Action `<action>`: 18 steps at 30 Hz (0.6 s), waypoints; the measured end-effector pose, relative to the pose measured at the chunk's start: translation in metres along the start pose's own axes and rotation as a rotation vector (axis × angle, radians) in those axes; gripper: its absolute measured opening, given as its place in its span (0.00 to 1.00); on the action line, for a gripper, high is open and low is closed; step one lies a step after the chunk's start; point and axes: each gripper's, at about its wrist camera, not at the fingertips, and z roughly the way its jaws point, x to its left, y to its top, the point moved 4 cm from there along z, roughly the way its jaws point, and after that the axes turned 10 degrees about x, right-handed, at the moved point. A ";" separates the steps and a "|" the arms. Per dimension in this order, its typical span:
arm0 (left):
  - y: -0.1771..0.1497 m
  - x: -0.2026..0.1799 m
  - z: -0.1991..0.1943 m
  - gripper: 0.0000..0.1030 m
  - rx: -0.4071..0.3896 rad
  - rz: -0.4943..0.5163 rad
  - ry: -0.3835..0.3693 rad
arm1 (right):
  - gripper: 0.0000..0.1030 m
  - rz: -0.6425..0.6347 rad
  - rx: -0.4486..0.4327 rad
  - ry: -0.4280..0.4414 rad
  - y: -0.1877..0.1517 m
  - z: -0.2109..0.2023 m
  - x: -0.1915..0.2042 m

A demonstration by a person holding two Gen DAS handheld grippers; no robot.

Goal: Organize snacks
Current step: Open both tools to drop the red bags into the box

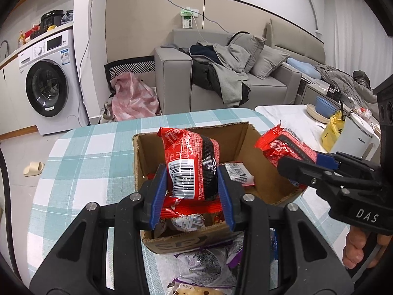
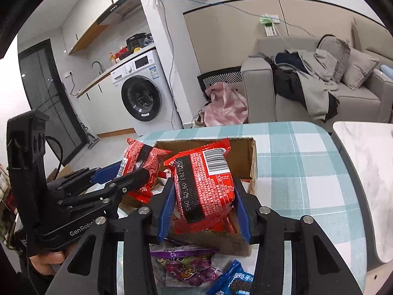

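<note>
An open cardboard box (image 1: 239,132) (image 2: 242,151) stands on the checked tablecloth and holds several snack packets. My left gripper (image 1: 192,191) is shut on a red snack packet (image 1: 194,162) and holds it over the box. My right gripper (image 2: 203,209) is shut on another red snack packet (image 2: 205,184), also above the box. Each gripper shows in the other's view: the right one (image 1: 309,166) at the box's right side, the left one (image 2: 120,174) at its left side. A purple packet (image 2: 189,265) and a blue packet (image 2: 233,280) lie on the table in front of the box.
A white marble side table (image 1: 289,118) to the right carries a white kettle (image 1: 353,135), a yellow bag and bowls. Beyond the table are a grey sofa (image 1: 221,78) with clothes, a pink bag (image 1: 133,98) and a washing machine (image 1: 46,83).
</note>
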 end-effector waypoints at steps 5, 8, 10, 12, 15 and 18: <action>0.001 0.006 0.019 0.36 0.013 0.000 0.005 | 0.44 0.007 0.018 -0.005 0.002 0.018 -0.005; 0.001 0.010 0.031 0.36 0.025 0.003 0.011 | 0.44 0.004 0.025 -0.010 0.004 0.030 -0.005; 0.000 0.010 0.037 0.36 0.031 0.002 0.012 | 0.44 0.005 0.032 -0.016 0.007 0.038 -0.007; 0.000 0.012 0.045 0.36 0.040 0.003 0.014 | 0.44 -0.009 0.033 -0.048 0.007 0.043 -0.007; 0.000 0.013 0.054 0.36 0.049 0.009 0.022 | 0.44 -0.022 0.041 -0.059 0.007 0.052 -0.005; -0.001 0.014 0.062 0.36 0.053 0.013 0.030 | 0.44 -0.024 0.048 -0.070 0.005 0.059 -0.006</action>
